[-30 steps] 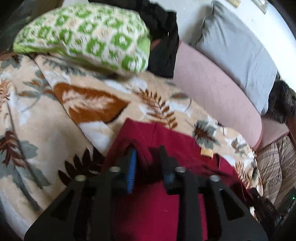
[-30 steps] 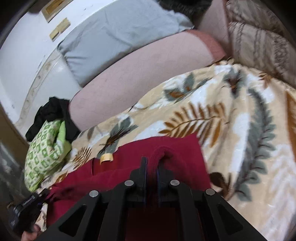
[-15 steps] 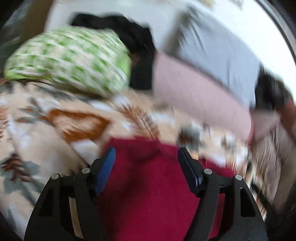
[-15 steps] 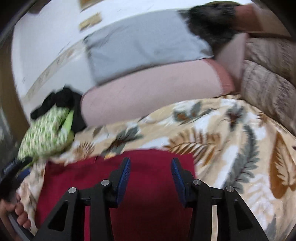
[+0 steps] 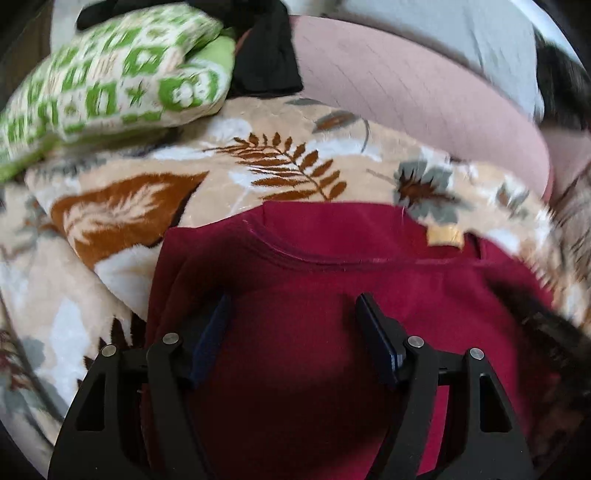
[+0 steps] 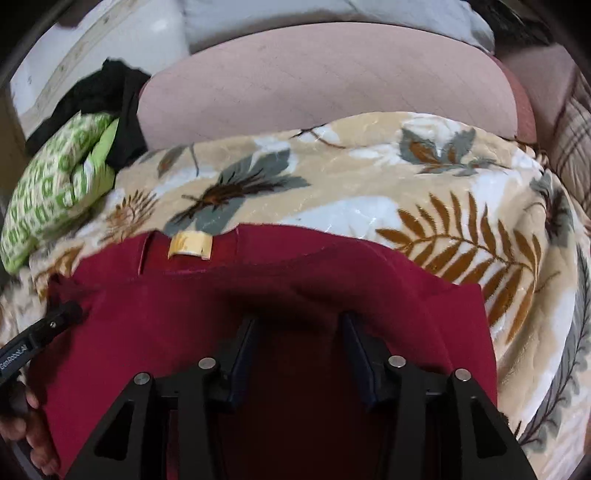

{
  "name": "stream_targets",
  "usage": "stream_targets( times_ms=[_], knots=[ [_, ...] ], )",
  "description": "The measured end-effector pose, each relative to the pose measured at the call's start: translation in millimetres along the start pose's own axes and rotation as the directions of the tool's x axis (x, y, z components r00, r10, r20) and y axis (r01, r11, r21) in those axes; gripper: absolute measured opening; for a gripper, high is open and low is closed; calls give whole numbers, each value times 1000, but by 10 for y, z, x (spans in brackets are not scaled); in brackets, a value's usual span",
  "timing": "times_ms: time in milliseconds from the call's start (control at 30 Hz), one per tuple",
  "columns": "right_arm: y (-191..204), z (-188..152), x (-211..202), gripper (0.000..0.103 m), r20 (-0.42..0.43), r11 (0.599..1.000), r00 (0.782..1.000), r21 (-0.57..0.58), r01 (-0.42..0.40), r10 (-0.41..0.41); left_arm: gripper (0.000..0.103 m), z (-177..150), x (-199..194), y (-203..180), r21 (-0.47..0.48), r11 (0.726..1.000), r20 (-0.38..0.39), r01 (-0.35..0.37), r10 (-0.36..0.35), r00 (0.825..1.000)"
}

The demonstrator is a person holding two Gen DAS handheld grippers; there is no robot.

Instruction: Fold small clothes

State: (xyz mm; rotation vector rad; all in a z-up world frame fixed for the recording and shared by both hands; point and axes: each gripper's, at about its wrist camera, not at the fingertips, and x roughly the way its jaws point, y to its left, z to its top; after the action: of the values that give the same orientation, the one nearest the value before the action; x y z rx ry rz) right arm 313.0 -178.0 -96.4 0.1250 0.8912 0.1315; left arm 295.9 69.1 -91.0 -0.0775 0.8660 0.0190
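A dark red garment (image 5: 317,295) was seen spread flat on a leaf-patterned beige blanket (image 5: 280,173), its neckline and a small yellow label (image 5: 445,234) turned toward twelve o'clock in the left wrist view. The left gripper (image 5: 293,328) was held directly over the cloth with its jaws parted, having just been opening, and red fabric was seen lying under the gap while nothing was gripped by the blue pads (image 5: 212,336). The right gripper (image 6: 297,345) was likewise held above the garment (image 6: 258,314) with its jaws apart, having just been opening further; the cloth lay beneath them, released. In the right wrist view the label (image 6: 190,245) was seen at about eleven o'clock from that gripper, and the black body of the left gripper (image 6: 40,332), with a person's fingers (image 6: 37,439) around its handle, was seen at nine o'clock by the garment's edge. A green-and-white patterned pillow (image 5: 110,81) was seen at ten o'clock on the blanket, with black clothing (image 5: 266,55) bunched just beside it at twelve o'clock. A pink bolster (image 5: 413,96) was laid along the blanket's far edge, with a grey cushion (image 5: 461,33) behind it at one o'clock. The right margin of the left wrist view was blurred.
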Motion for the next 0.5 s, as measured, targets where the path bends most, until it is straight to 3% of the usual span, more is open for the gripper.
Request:
stream_targets(
  times_ms=[200,333,500],
  knots=[
    [25,6,54,52,-11,1000,1000,-16,7,-7,74,-19,44,9,16,1000,4,-12,12,1000],
    [121,148,75,52,-94,997,994,-51,55,-59,75,-18,48,-28,32,999,3,-29,29,1000],
    [197,226,205,68,-124,994,988,-56,89,-96,75,-21,45,-29,33,999,2,-29,29,1000]
  ],
)
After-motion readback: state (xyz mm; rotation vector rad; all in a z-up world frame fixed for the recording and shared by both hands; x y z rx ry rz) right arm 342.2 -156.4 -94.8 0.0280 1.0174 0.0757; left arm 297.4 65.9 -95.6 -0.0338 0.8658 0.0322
